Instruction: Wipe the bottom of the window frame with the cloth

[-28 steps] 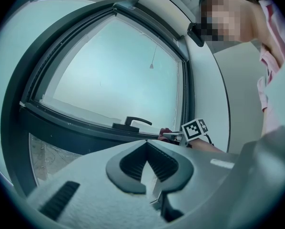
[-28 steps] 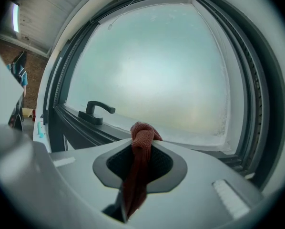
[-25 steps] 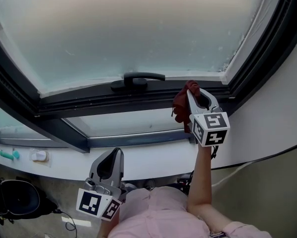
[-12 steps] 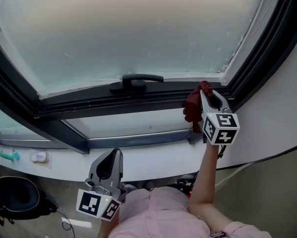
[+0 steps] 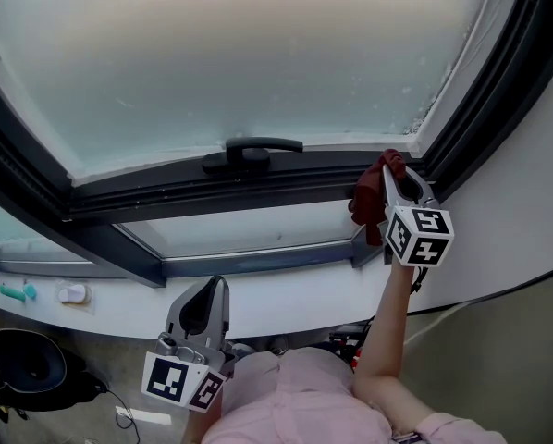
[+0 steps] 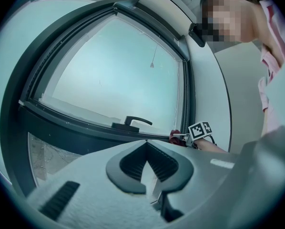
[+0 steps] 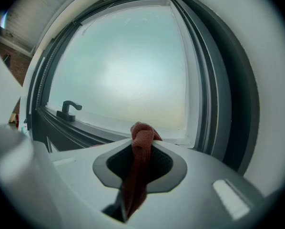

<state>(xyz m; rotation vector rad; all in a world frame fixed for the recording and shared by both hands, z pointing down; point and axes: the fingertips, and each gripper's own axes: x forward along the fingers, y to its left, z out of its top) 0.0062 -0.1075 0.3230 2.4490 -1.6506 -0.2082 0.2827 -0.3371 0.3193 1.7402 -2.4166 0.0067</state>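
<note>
A dark grey window frame (image 5: 258, 185) runs across the head view, with a black handle (image 5: 251, 150) at its middle. My right gripper (image 5: 394, 169) is shut on a dark red cloth (image 5: 371, 202) and holds it against the frame's bottom rail close to the right corner. In the right gripper view the cloth (image 7: 140, 162) is pinched between the jaws, its bunched end poking out toward the frosted glass. My left gripper (image 5: 216, 289) hangs low below the sill, shut with nothing in it. From the left gripper view the right gripper (image 6: 183, 136) shows far off, beside the handle (image 6: 133, 122).
A white sill (image 5: 295, 289) runs below the frame. The white wall (image 5: 526, 202) closes in on the right. A small white thing (image 5: 71, 291) and a green one (image 5: 16, 289) lie at the sill's left end. Dark gear (image 5: 27, 368) stands on the floor at lower left.
My right gripper has slid the cloth to the right along the bottom rail, toward the frame's right corner. The left gripper has stayed where it was.
</note>
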